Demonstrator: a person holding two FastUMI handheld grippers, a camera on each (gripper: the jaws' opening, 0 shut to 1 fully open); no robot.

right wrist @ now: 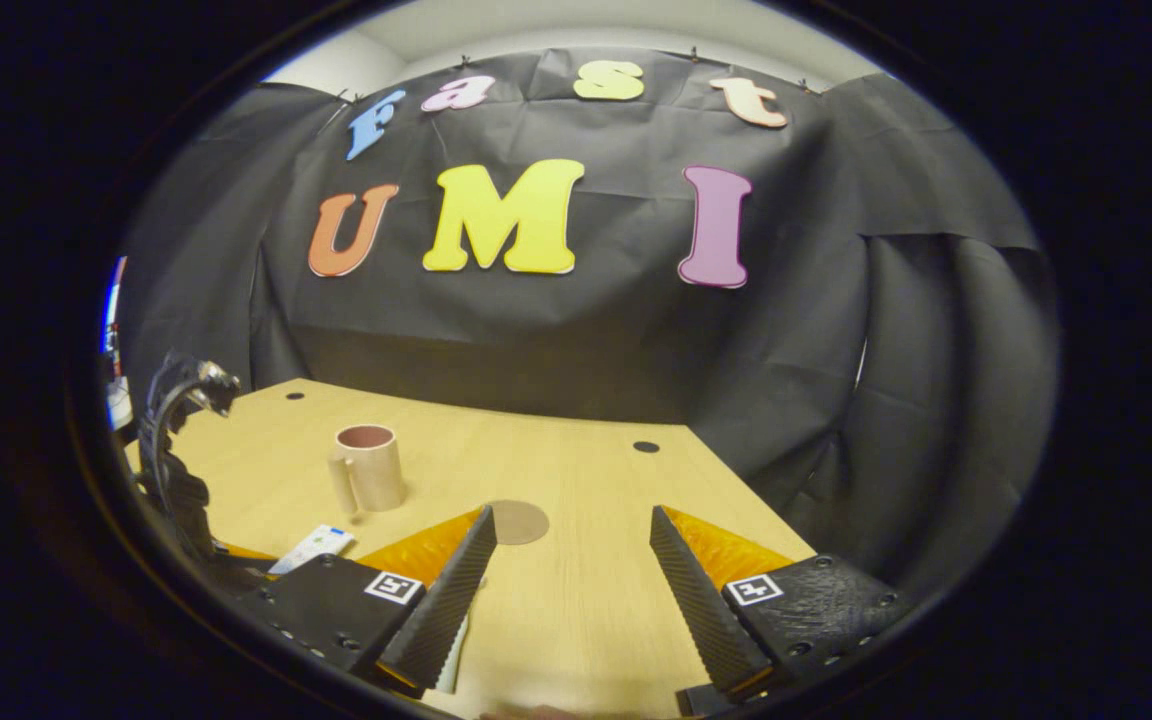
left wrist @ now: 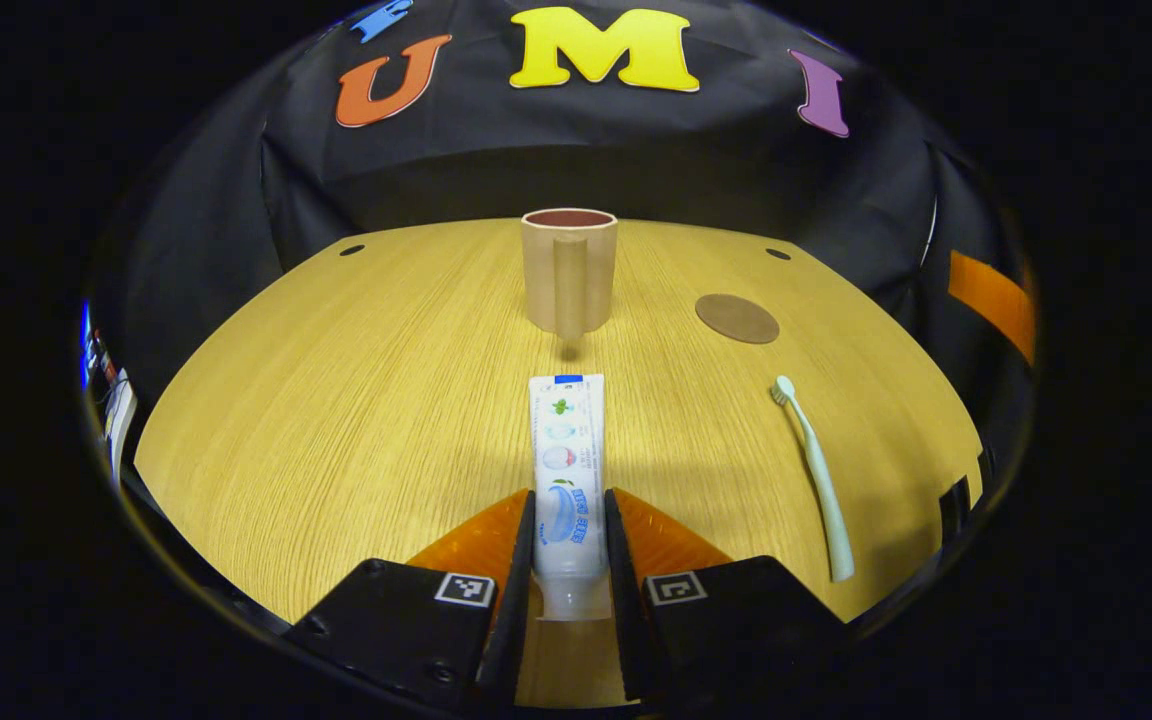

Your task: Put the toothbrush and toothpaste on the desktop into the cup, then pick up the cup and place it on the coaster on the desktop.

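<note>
A white toothpaste tube [left wrist: 568, 455] lies flat on the wooden desktop [left wrist: 336, 400], pointing at a beige cup [left wrist: 569, 270] that stands upright with its handle toward me. My left gripper [left wrist: 569, 515] is shut on the tube's cap end, one finger pressed against each side. A pale toothbrush [left wrist: 816, 470] lies to the right, and a round brown coaster [left wrist: 736, 318] sits beyond it. In the right gripper view, my right gripper [right wrist: 571, 525] hangs open above the desktop with nothing between its fingers. The coaster [right wrist: 518, 521] is just ahead, with the cup [right wrist: 369, 465] and toothpaste [right wrist: 314, 547] to its left.
Black cloth walls close the booth behind and to both sides of the desktop [right wrist: 586, 600]. Two small dark holes [left wrist: 351, 249] [left wrist: 778, 253] mark its far corners. The left gripper's body and cable [right wrist: 176, 470] show at the left edge of the right gripper view.
</note>
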